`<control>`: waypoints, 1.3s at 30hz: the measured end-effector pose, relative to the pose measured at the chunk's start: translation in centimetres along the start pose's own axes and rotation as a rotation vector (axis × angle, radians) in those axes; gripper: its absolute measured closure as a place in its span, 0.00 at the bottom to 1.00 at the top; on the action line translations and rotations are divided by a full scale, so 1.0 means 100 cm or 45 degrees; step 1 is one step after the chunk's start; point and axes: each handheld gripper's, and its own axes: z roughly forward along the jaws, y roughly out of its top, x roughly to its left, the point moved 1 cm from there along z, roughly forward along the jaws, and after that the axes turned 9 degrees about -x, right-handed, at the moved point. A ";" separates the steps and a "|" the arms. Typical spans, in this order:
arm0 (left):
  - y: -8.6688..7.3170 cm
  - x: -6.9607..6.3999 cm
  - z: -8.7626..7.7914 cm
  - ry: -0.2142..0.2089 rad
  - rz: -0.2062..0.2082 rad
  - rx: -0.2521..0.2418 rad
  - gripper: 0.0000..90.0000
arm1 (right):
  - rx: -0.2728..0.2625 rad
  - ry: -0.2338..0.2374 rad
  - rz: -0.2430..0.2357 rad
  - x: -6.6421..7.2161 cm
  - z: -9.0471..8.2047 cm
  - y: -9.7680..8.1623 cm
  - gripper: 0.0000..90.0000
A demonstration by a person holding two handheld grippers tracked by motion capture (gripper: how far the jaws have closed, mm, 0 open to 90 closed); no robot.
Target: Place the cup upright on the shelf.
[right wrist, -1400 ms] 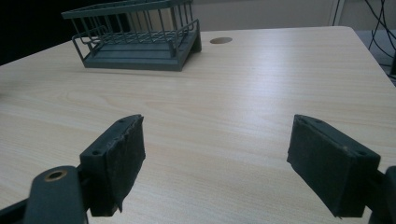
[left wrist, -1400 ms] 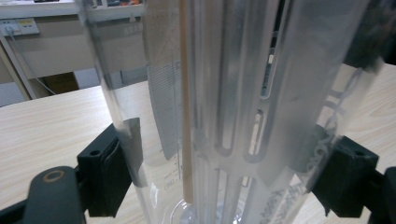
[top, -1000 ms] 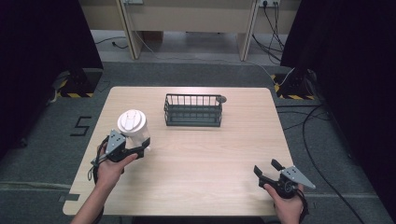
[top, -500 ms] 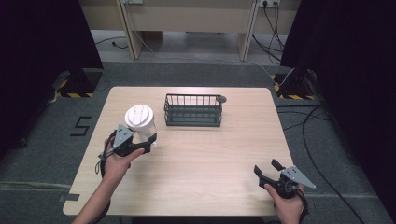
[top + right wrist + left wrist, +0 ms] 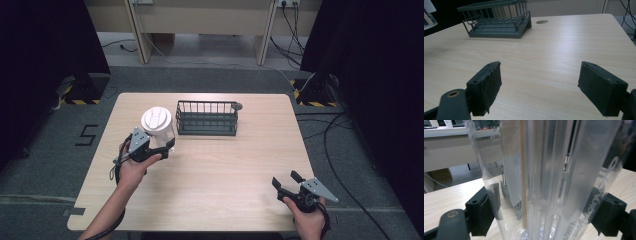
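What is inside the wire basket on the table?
The dark wire basket looks empty: through its bars only its slatted floor shows in the high view and right gripper view. The clear lidded cup held by the left gripper stands outside it.

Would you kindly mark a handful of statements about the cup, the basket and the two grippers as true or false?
1. The left gripper is shut on the clear plastic cup. True.
2. The cup has no lid. False: a white lid covers it.
3. The right gripper holds the wire basket. False: its jaws stand open over bare table, with the basket far off.
4. The wire basket is empty. True.
5. The cup sits inside the basket. False: it is beside the basket's left end.
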 end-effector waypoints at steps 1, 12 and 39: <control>0.001 -0.001 0.001 -0.002 0.001 -0.002 0.20 | 0.000 0.000 0.000 0.000 0.000 0.000 0.21; 0.006 -0.006 0.014 -0.019 0.006 -0.008 0.20 | 0.003 -0.001 0.001 0.000 0.000 0.000 0.21; 0.017 -0.019 0.039 -0.064 0.017 -0.028 0.20 | 0.001 -0.002 0.002 0.000 0.000 0.000 0.21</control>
